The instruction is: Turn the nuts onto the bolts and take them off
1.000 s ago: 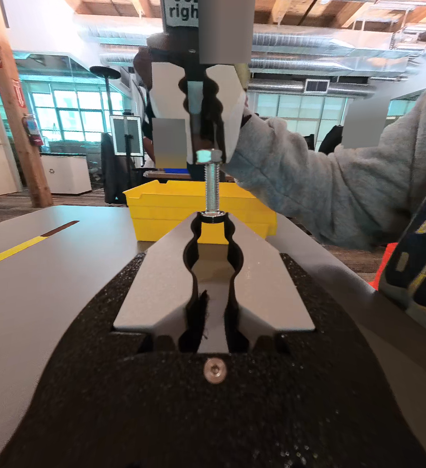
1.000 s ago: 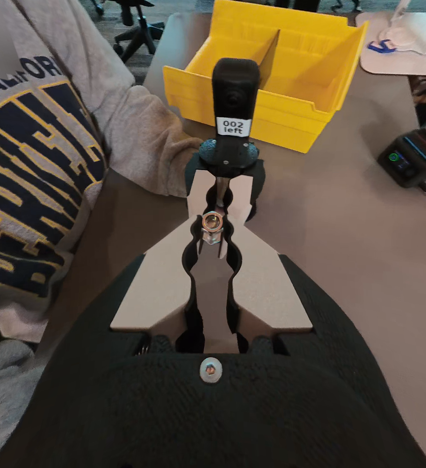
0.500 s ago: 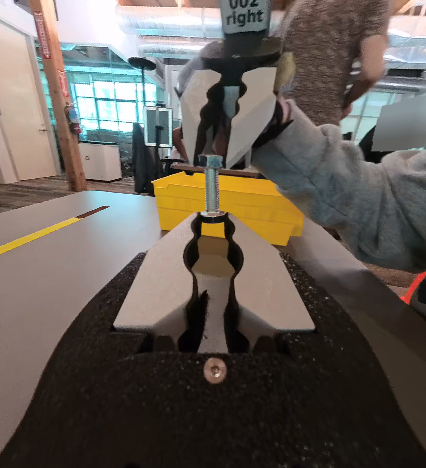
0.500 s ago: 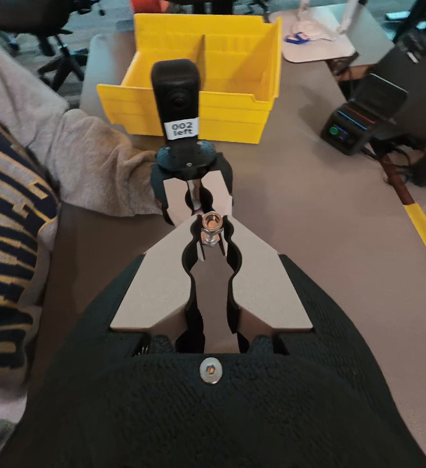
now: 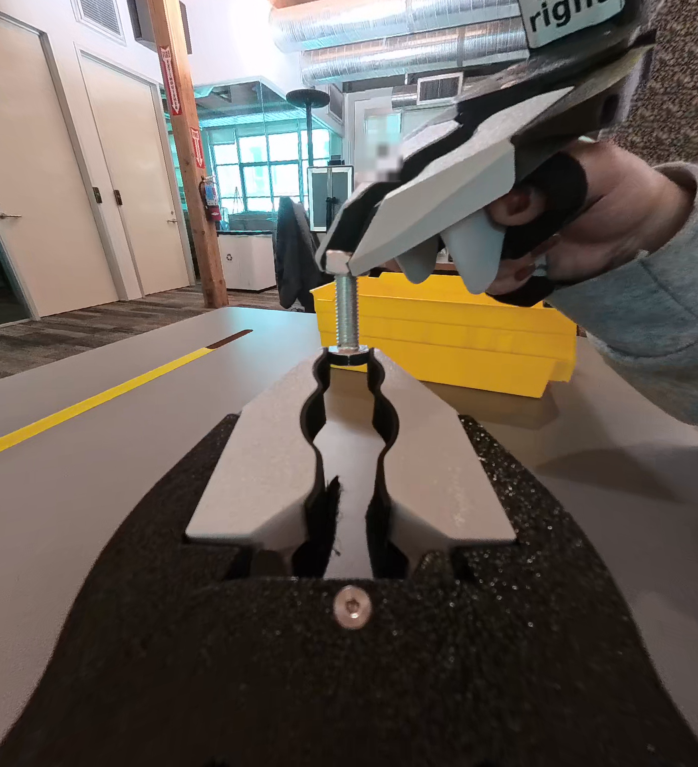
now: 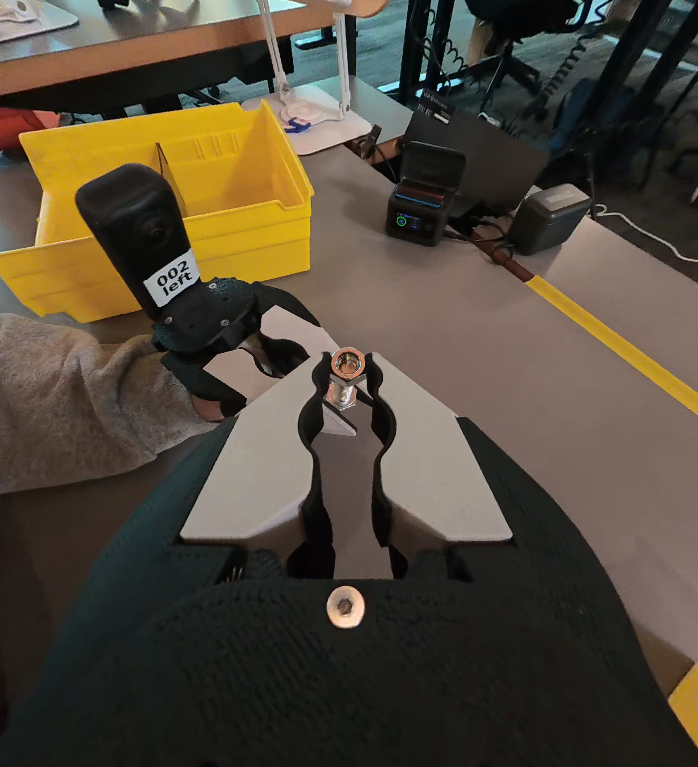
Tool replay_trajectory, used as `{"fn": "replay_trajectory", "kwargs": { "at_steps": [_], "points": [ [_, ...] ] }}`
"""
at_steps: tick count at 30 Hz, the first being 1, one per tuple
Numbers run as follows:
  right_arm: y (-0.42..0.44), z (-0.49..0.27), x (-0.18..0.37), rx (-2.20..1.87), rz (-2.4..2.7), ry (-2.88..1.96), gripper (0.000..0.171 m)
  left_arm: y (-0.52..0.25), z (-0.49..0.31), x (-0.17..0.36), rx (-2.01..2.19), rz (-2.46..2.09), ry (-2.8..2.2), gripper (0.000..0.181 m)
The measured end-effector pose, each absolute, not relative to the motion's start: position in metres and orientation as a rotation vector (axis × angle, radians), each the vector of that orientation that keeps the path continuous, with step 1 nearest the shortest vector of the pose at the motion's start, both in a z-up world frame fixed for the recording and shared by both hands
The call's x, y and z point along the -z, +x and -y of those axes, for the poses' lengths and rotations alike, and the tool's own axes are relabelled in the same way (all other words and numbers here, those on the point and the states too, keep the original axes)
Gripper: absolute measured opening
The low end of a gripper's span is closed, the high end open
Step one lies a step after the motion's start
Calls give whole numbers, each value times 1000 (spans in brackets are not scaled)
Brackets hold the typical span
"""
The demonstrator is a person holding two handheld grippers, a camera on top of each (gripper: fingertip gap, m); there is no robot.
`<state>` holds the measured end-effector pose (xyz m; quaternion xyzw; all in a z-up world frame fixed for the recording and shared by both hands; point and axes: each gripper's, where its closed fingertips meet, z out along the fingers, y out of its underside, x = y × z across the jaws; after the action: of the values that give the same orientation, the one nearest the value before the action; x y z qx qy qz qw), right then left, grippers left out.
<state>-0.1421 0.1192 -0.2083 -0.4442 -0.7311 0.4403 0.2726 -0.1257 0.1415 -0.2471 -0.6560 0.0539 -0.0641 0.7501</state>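
A silver bolt [image 5: 347, 311] stands upright above the grey table [image 5: 90, 519]. My left gripper [image 5: 346, 362] is shut on its lower end, a flat hex head [image 5: 346, 357]. My right gripper [image 5: 339, 267] comes in from the upper right and is shut on the hex nut [image 5: 336, 262] at the bolt's top. In the right wrist view the right gripper [image 6: 347, 369] clamps the nut [image 6: 347, 365], seen from above with a hollow centre. The bolt's thread [image 6: 341, 390] runs down to the left gripper [image 6: 341, 411], which reaches in from the left.
A yellow divided bin [image 5: 442, 344] stands behind the bolt, and it shows in the right wrist view [image 6: 231, 232] too. A yellow tape line [image 6: 629, 357] crosses the table. Black device boxes [image 6: 422, 207] sit at the far edge. A grey-sleeved arm [image 6: 48, 394] lies at the left. The left gripper's tips are roughly 4 cm from the right gripper's.
My right gripper has swung round the bolt's axis with the nut in it, from facing the left gripper to standing off to one side. Both grips stay shut.
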Motion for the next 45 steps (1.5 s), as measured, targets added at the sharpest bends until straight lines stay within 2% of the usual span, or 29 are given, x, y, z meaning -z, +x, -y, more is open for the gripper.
{"fn": "replay_trajectory", "kwargs": {
  "at_steps": [20,22,26,29,33,45],
  "points": [
    [-141,-119,208,-1227,1969,-1202,17,-126,-142,246,147,-120,-1425,15],
    [-141,-120,205,-1233,1953,-1188,23,-126,-142,246,146,-120,-1425,15],
    [-139,-116,192,-1306,1902,-1031,48,-120,-137,238,226,-136,-1363,14],
    [-123,-96,180,-1522,1889,-794,53,-99,-126,225,461,-220,-1255,15],
    [-109,-86,178,-1751,1907,-733,47,-83,-118,220,640,-288,-1202,15],
    [-102,-84,189,-1799,1995,-711,17,-67,-116,225,724,-366,-1223,15]
  ]
}}
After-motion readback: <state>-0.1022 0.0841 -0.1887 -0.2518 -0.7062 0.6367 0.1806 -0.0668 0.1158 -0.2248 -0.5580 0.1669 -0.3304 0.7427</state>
